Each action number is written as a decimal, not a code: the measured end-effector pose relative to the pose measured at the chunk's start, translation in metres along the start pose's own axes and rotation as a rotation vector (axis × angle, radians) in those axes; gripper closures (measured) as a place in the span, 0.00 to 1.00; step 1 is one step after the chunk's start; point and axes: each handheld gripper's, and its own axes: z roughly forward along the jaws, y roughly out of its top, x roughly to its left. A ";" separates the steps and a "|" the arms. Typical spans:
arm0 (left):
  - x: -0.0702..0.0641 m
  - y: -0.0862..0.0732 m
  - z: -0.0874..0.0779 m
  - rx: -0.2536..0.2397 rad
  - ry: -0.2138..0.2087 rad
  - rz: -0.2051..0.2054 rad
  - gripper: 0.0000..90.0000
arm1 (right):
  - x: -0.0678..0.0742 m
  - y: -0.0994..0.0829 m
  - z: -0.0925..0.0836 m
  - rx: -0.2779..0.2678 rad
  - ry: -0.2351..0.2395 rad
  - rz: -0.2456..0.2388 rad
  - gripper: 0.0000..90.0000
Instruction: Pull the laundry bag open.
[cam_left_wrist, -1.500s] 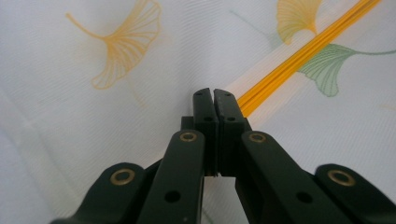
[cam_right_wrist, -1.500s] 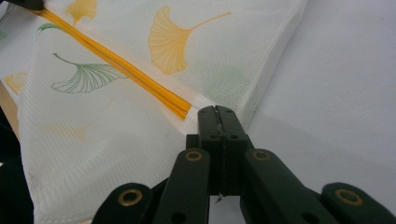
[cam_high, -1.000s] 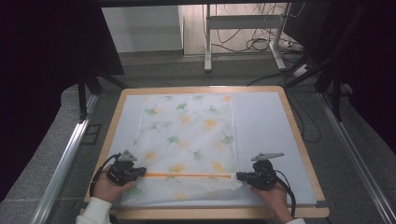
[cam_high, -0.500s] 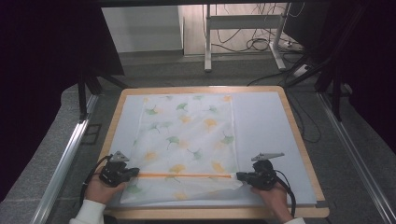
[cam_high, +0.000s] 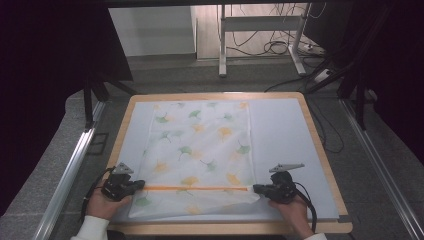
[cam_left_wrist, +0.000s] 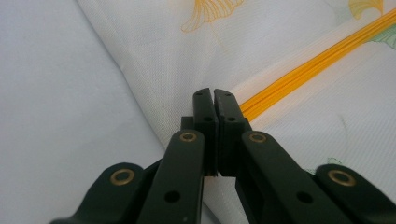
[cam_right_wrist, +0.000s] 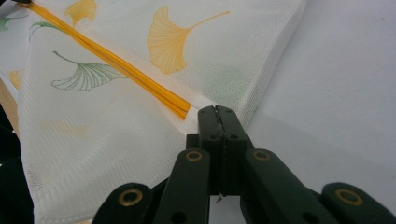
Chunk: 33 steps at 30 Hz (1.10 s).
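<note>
My left tool (cam_high: 136, 187) is clenched on the left end of the orange zipper (cam_high: 195, 188), and my right tool (cam_high: 257, 189) is clenched on the right end. In each gripper view the two black jaws stand pressed together with the white fabric edge pinched between them. Both tools are matte black plastic, with small brass-coloured rivets in their linkages, and each carries a grey three-cornered plate on top.

The mesh bag (cam_high: 200, 150) lies flat on the pale sheet (cam_high: 280, 135) that covers the table (cam_high: 322, 150), left of the table's middle, with its near end close to me. It is a long rectangle of fine white netting (the weave shows clearly in the gripper views, a small regular grid, slightly see-through). Ginkgo leaves are printed over it in yellow, orange and green, each a fan shape on a thin curved stem.

The zipper runs straight across the bag's width near its near end, taut between my two tools. Up close it shows as several parallel orange ridges set in a plain white tape. Below the zipper the bag ends in a short flap, whose right corner looks a little lifted and creased near my right tool. The table has a light wooden rim with rounded corners.
</note>
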 end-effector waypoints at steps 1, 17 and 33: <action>0.001 0.000 -0.001 -0.002 -0.003 -0.002 0.99 | 0.000 0.000 0.000 0.000 0.000 0.000 0.99; 0.007 -0.008 -0.006 -0.019 -0.013 -0.026 0.98 | 0.000 0.000 0.000 0.000 0.003 0.001 0.99; 0.010 -0.009 -0.001 -0.041 -0.024 -0.037 0.99 | 0.001 0.001 0.000 0.006 -0.008 -0.011 0.99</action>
